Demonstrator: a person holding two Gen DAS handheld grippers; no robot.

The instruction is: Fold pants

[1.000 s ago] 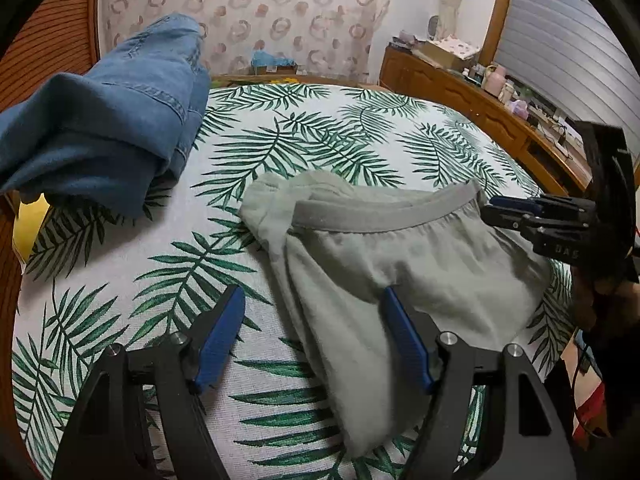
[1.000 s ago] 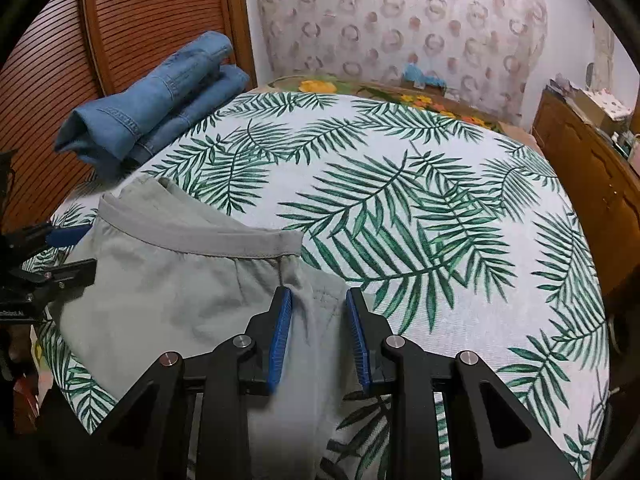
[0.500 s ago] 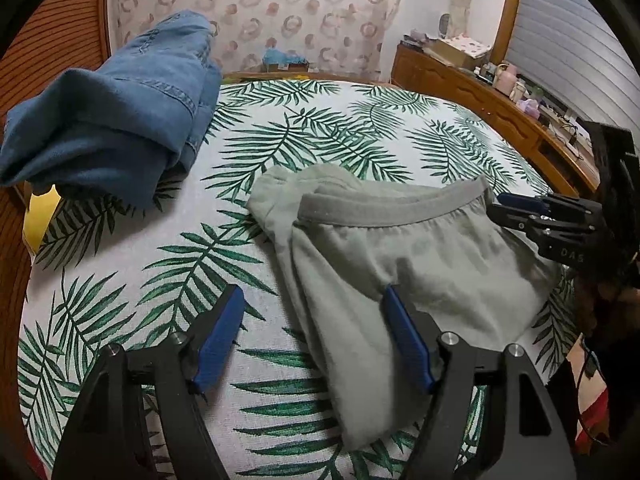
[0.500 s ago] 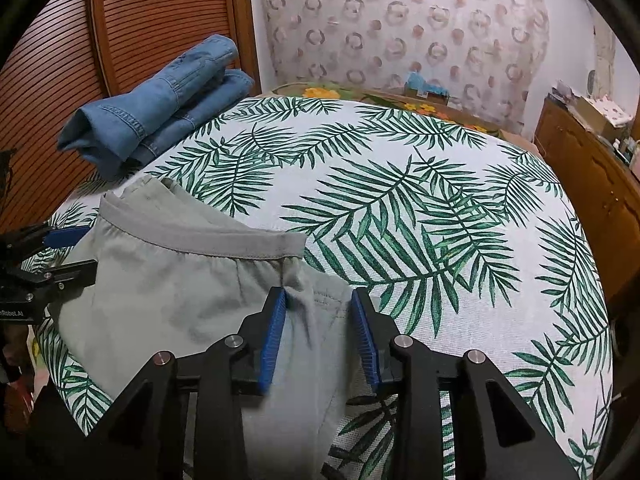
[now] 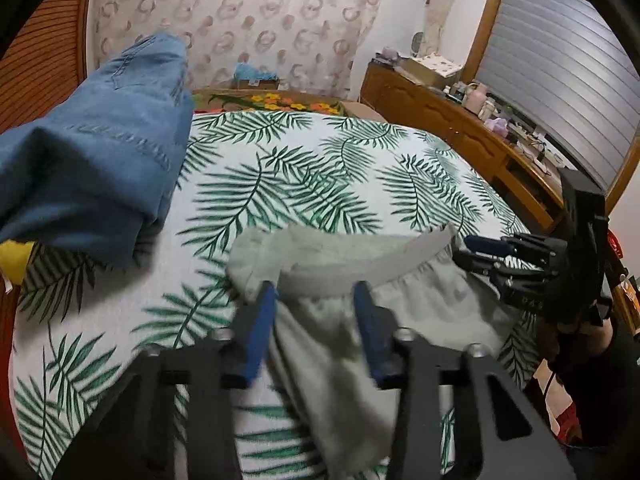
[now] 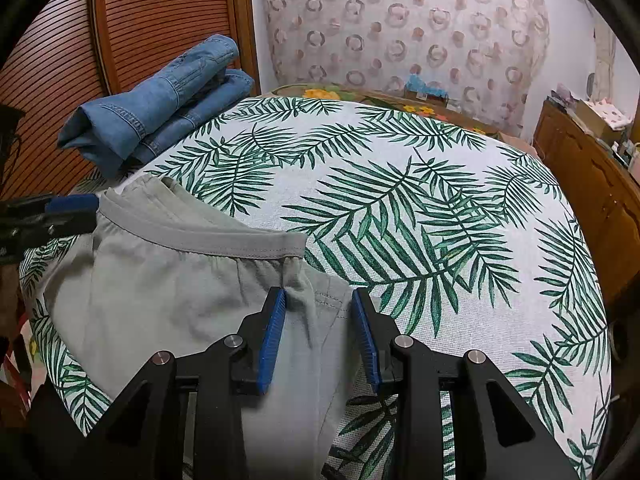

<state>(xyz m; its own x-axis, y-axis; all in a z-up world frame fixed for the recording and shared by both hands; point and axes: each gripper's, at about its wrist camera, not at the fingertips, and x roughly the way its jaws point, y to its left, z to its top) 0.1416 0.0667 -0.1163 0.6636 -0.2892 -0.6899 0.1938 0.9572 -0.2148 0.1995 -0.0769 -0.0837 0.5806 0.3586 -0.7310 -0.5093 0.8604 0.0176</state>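
Grey-green pants (image 5: 400,304) lie partly folded on the palm-leaf cloth, waistband (image 5: 360,260) away from me. My left gripper (image 5: 316,300) is open, its blue pads either side of the cloth just below the waistband's left end. The pants also show in the right wrist view (image 6: 168,292). My right gripper (image 6: 318,300) is open over the pants' right edge, below the waistband's right end (image 6: 292,246). Each gripper shows in the other's view: the right one (image 5: 484,256) and the left one (image 6: 72,212).
Folded blue jeans (image 5: 92,152) lie at the table's far left, also in the right wrist view (image 6: 160,104). A wooden sideboard (image 5: 460,128) with small items stands along the right. A slatted wooden door (image 6: 120,40) is behind the jeans.
My left gripper has moved forward to the waistband and narrowed its jaws around the cloth. My right gripper has opened a little wider and edged forward.
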